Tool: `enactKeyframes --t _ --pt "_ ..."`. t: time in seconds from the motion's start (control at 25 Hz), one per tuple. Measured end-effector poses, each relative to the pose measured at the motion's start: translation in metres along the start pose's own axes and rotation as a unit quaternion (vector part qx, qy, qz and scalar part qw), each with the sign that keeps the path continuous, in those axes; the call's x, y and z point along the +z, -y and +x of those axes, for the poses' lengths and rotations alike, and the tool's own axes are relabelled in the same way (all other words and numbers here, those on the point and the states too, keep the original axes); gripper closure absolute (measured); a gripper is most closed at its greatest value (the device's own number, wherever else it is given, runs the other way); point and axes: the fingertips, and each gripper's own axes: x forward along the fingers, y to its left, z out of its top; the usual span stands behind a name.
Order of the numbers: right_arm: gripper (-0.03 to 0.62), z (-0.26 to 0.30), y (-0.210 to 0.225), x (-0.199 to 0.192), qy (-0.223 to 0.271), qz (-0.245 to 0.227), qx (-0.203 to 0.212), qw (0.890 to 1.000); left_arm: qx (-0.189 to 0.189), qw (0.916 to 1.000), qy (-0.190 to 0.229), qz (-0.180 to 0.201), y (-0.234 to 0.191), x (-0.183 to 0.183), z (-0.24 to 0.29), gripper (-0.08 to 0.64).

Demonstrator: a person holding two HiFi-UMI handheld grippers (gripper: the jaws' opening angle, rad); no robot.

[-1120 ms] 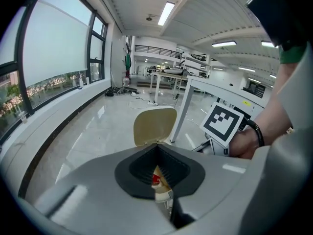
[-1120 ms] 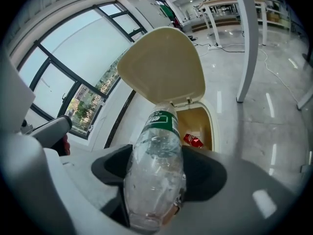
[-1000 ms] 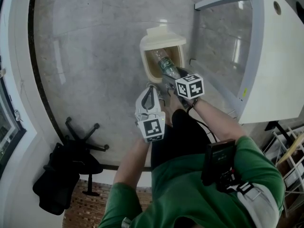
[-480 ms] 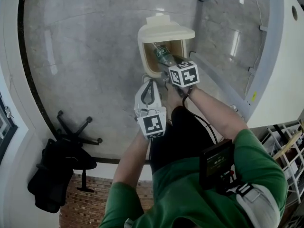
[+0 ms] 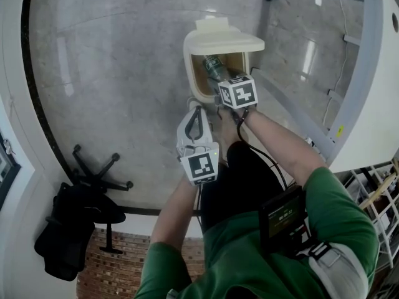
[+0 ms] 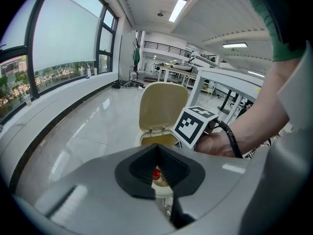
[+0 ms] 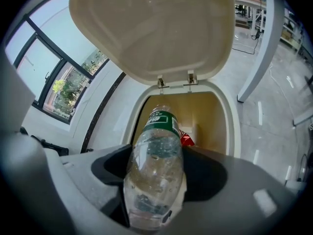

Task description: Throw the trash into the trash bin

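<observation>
now, a bottle over the open bin

right gripper (image 7: pixel 155 199) has its jaws closed around the thick lower part of a clear plastic bottle (image 7: pixel 155 170), one dark pad on each side of it. the bottle leans forward and away from the gripper, its green label (image 7: pixel 163 123) and narrow neck end pointing at the mouth of the trash bin (image 7: pixel 232 126). from the head view the right gripper (image 5: pixel 219 81) sits at the near edge of the bin and the bottle (image 5: pixel 214 69) reaches over the opening, above the tan inside wall rather than down in it. the cream lid (image 7: pixel 151 28) stands tipped up on two small hinges at the far side of the rim. a red scrap (image 7: pixel 186 139) lies inside the bin, just past the bottle's shoulder.

left gripper (image 6: pixel 156 199) has its jaws pressed together with nothing between them; through the small gap above the seam the red scrap (image 6: pixel 156 173) shows. in the head view the left gripper (image 5: pixel 197 112) hangs just beside the right one, nearer the person, its tip close to the bin's (image 5: pixel 190 73) front rim but apart from it.

around them spreads a grey polished floor (image 5: pixel 124 73). a white table (image 5: pixel 358 73) stands to the right of the bin, and a black office chair (image 5: pixel 100 174) sits well apart at the lower left. a long window (image 6: pixel 63 38) runs along the wall on the left gripper's side.
</observation>
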Motion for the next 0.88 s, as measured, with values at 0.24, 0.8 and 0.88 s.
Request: enactKeyframes --t 0.24,0.8,0.88 --pt "0.27 0.01 0.007 0.005 0.001 0.005 -0.006 1.0 0.001 1.0 -0.001 -0.003 -0.002 -0.006 0.001 0.555" --pt "0.27 0.01 0.003 0.012 0.012 -0.004 0.002 1.0 0.002 1.0 -0.003 -0.006 -0.004 -0.006 0.003 0.555" --pt "0.27 0.01 0.002 0.013 0.012 -0.006 0.006 1.0 0.002 1.0 -0.004 -0.005 -0.003 -0.006 0.004 0.554"
